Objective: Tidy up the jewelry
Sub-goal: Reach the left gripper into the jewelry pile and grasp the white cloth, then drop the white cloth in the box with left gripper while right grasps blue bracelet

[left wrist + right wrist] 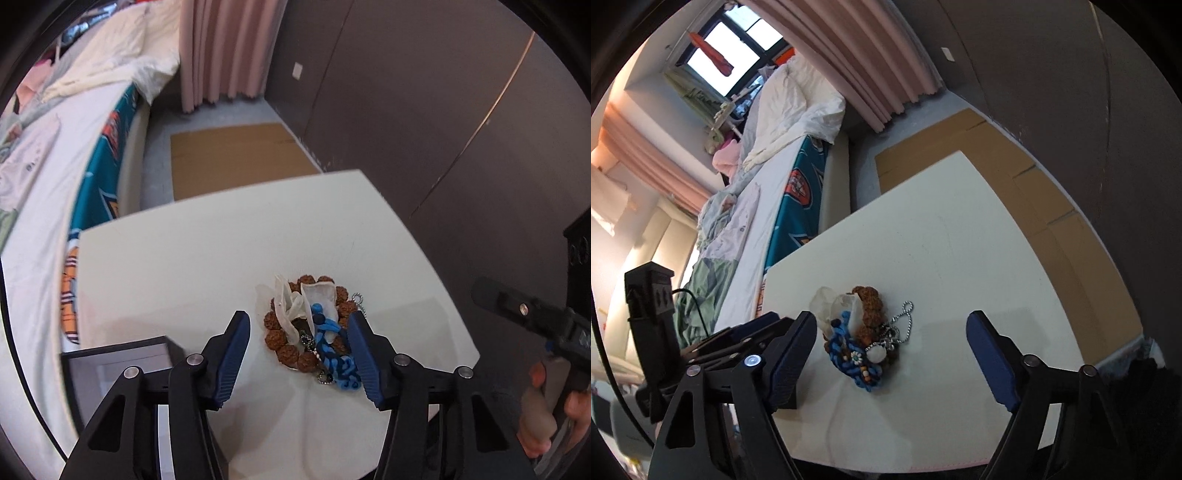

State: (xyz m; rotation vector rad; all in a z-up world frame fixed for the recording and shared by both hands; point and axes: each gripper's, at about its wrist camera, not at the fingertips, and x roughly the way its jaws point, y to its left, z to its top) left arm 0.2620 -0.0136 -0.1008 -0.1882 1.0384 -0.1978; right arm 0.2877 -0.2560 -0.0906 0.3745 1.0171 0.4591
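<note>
A pile of jewelry lies on the white table (184,266): a brown bead bracelet (277,336), a blue braided cord bracelet (341,365), a white translucent flower piece (295,306) and a small silver ball chain (360,301). My left gripper (299,332) is open, its jaws either side of the pile, just above it. In the right wrist view the same pile shows with the blue cord (849,354), brown beads (868,299) and silver chain (905,317). My right gripper (892,339) is open, its jaws wide apart around the pile's near side.
An open dark jewelry box (122,365) sits at the table's near left corner. A bed (55,166) runs along the left. Flat cardboard (236,158) lies on the floor beyond the table. A dark wall (443,110) stands at the right.
</note>
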